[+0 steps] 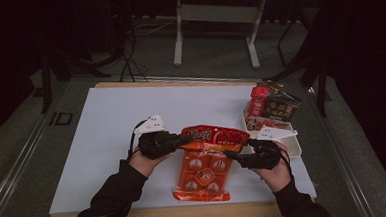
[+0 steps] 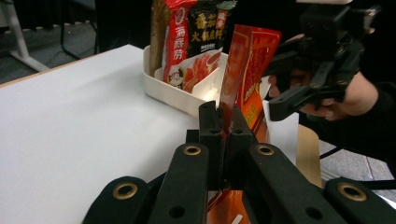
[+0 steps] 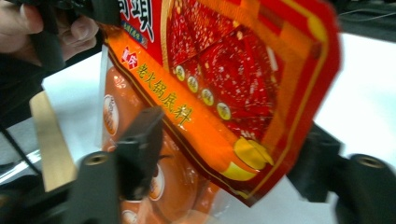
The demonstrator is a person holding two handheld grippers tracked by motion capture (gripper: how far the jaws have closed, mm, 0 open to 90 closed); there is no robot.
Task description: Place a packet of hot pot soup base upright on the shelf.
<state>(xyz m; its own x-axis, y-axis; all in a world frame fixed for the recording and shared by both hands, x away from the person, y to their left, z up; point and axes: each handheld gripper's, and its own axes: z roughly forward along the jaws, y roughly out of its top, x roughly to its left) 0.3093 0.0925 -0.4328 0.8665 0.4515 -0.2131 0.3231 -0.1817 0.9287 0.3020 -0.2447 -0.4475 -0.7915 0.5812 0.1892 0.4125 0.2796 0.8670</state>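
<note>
A red hot-pot seasoning packet (image 1: 215, 137) is held up over the middle of the white table. My left gripper (image 1: 187, 139) is shut on its left edge; in the left gripper view the jaws (image 2: 223, 112) pinch the packet (image 2: 250, 56), which stands on edge. My right gripper (image 1: 231, 156) is at the packet's lower right corner. In the right gripper view that corner (image 3: 224, 70) hangs between the jaws of my right gripper (image 3: 229, 149), with a gap on both sides. Below it, an orange packet (image 1: 202, 178) lies flat on the table.
A white tray (image 1: 293, 148) stands at the right edge of the table, with several upright snack packets (image 1: 273, 104) in it. In the left gripper view the tray (image 2: 168, 93) sits just beyond the held packet. A wooden strip (image 1: 186, 216) runs along the near edge.
</note>
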